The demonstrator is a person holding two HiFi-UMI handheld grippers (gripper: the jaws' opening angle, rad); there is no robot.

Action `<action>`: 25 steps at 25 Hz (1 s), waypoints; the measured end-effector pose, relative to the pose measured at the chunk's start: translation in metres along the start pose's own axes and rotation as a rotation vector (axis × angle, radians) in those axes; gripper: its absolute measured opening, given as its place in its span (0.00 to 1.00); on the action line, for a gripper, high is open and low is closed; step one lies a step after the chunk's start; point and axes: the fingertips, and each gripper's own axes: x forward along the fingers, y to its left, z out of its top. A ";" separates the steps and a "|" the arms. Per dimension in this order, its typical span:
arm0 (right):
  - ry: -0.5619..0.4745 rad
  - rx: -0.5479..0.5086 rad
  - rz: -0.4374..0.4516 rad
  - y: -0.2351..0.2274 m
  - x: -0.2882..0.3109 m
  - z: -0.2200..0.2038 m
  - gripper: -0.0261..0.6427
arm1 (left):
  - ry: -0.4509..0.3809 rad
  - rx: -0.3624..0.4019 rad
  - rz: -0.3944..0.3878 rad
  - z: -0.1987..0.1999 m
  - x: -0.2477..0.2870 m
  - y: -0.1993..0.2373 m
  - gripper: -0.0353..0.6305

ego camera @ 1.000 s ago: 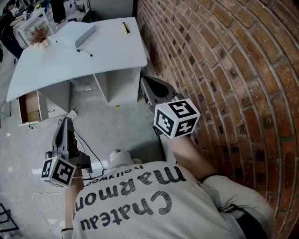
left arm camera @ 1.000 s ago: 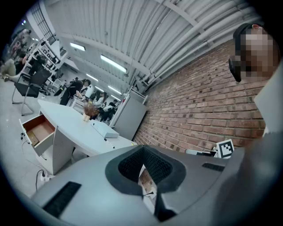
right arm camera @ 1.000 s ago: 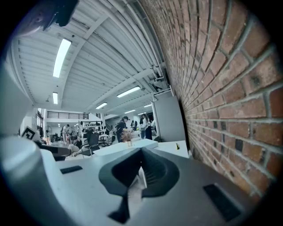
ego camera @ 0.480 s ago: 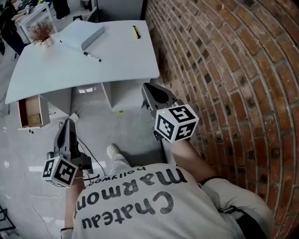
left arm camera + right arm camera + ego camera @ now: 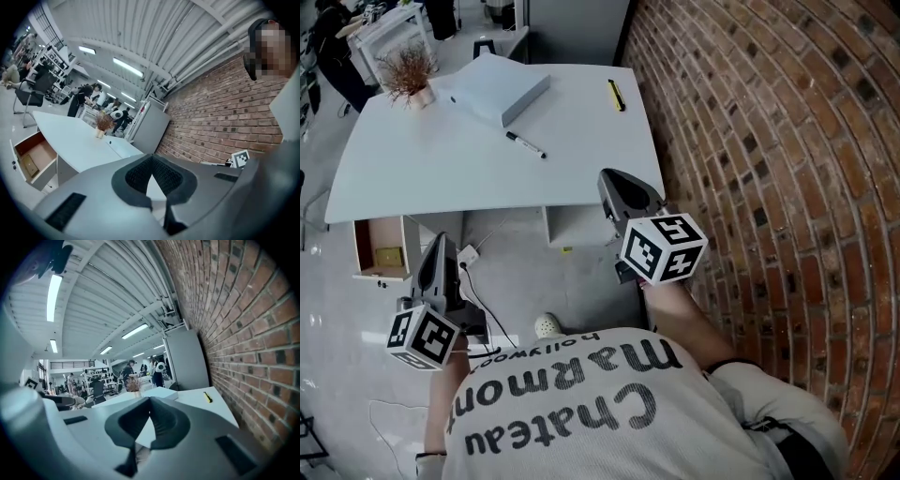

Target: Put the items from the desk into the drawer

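On the white desk (image 5: 431, 169) lie a pale flat box (image 5: 502, 87), a black marker (image 5: 526, 144) and a small yellow item (image 5: 616, 95) near the brick wall. An open wooden drawer (image 5: 380, 248) hangs under the desk's left end, with a small tan thing inside. My left gripper (image 5: 441, 247) is held low over the floor, short of the drawer, shut and empty. At the desk's near right edge my right gripper (image 5: 615, 181) is also shut and empty. The drawer (image 5: 29, 158) also shows in the left gripper view. The right gripper view shows the yellow item (image 5: 207, 397) and the box (image 5: 161, 393).
A potted dried plant (image 5: 409, 71) stands at the desk's far left corner. A brick wall (image 5: 769, 150) runs along the right. Cables and a white plug strip (image 5: 469, 255) lie on the floor under the desk. People and shelving stand far behind.
The desk has come nearer and lower in the head view as I step toward it. Both grippers stay shut and hold their places beside my body.
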 end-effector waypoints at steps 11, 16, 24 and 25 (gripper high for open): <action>0.143 0.041 -0.055 0.000 0.093 -0.056 0.04 | 0.028 -0.037 0.039 0.004 0.029 0.092 0.06; 0.253 0.043 -0.077 -0.008 0.126 -0.091 0.05 | 0.050 -0.054 0.076 -0.005 0.036 0.123 0.06; 0.363 0.074 -0.060 -0.024 0.195 -0.117 0.11 | 0.013 -0.078 0.166 0.006 0.054 0.166 0.06; 0.370 0.077 -0.051 -0.025 0.205 -0.116 0.11 | 0.008 -0.082 0.179 0.007 0.058 0.170 0.06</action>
